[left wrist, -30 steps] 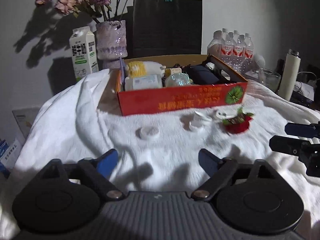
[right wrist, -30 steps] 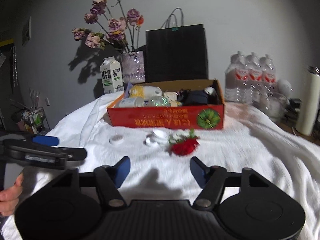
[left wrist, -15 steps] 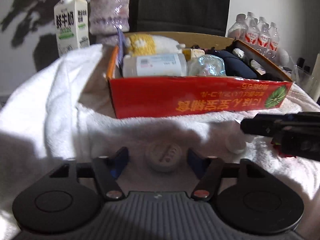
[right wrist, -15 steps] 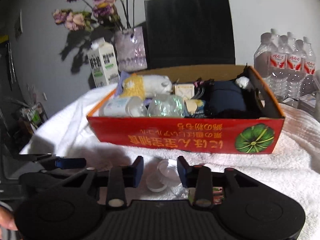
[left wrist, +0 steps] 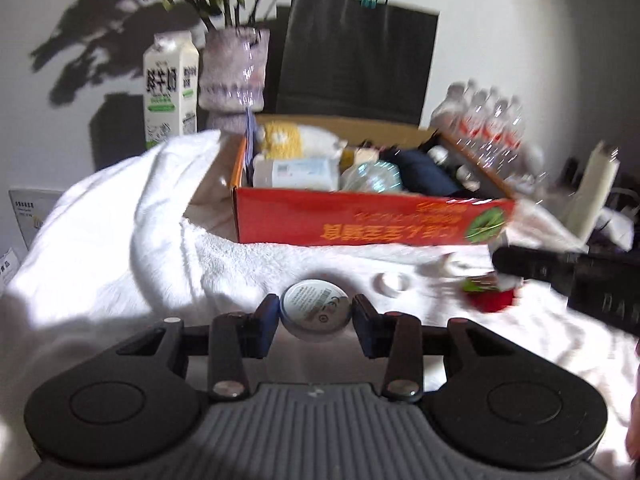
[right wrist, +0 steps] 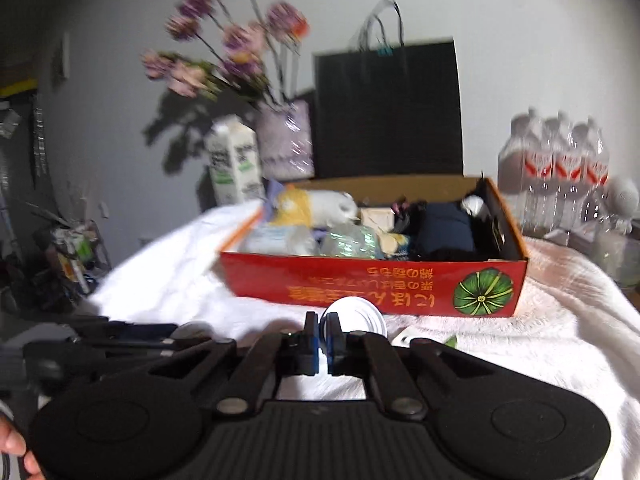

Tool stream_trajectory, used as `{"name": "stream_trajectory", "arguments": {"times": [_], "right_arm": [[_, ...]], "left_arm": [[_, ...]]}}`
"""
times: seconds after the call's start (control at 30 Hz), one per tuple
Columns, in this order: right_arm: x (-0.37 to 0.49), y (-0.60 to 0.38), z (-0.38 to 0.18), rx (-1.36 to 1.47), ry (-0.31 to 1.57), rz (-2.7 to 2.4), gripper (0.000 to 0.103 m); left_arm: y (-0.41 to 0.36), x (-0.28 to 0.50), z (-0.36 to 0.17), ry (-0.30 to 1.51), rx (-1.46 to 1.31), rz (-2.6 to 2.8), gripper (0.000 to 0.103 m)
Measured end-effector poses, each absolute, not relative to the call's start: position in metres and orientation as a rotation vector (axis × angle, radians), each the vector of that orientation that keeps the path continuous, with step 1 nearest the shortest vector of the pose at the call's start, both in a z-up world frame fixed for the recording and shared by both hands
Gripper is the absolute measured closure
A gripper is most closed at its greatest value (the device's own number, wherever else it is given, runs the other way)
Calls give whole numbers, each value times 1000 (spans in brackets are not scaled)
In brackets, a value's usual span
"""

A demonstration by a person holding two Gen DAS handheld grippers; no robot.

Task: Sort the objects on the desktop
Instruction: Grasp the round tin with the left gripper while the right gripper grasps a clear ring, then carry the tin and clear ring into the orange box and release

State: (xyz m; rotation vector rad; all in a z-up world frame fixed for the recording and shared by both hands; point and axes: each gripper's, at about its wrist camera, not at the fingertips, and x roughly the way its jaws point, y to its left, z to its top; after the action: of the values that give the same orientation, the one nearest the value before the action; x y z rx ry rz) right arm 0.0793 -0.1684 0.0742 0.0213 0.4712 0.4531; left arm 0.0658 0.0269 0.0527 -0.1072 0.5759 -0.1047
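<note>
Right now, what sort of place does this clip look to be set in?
Probably a home or small-office room, not a lab: a table under a white towel, a red cardboard box full of household bits, and a flower vase, milk carton and black paper bag against a plain wall.

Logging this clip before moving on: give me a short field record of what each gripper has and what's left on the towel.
left gripper: jaws closing, pads on a round tin
right gripper: shut on rim of a white lid
box: red, open, already holding items
towel: white; a small white cap and a red rose lie loose on it
</note>
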Motion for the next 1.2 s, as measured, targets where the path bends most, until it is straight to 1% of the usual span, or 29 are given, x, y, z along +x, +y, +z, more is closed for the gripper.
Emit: {"name": "stream_trajectory", "arguments": {"times": [0.2, 0.27, 0.4, 0.53, 0.7, 0.83, 0.93, 1.07, 1.2], "right_arm": [[2, -181, 77, 15, 442, 458, 100], [-20, -184, 71, 14, 438, 435, 100], [-50, -191, 51, 54, 490, 404, 100], [-72, -197, 43, 44, 504, 379, 100], [-89, -210, 48, 55, 470, 351, 100], [-87, -215, 55, 60, 450, 348, 100], [-80, -220, 64, 65, 442, 368, 100], [-53, -231, 96, 61, 392, 403, 100], [2, -242, 137, 65, 334, 429, 100]], "left_arm": [[12, -7, 66, 550, -156, -122, 62], [4, -27, 66, 561, -161, -144, 62], [-18, -58, 61, 559, -109, -166, 62], [-27, -75, 58, 568, -103, -191, 62], [-31, -84, 64, 552, -97, -193, 62], [-31, -76, 75, 537, -96, -194, 62], [-25, -57, 93, 535, -110, -239, 62], [-19, -7, 123, 526, -99, -299, 62], [-19, 65, 145, 519, -73, -301, 62]]}}
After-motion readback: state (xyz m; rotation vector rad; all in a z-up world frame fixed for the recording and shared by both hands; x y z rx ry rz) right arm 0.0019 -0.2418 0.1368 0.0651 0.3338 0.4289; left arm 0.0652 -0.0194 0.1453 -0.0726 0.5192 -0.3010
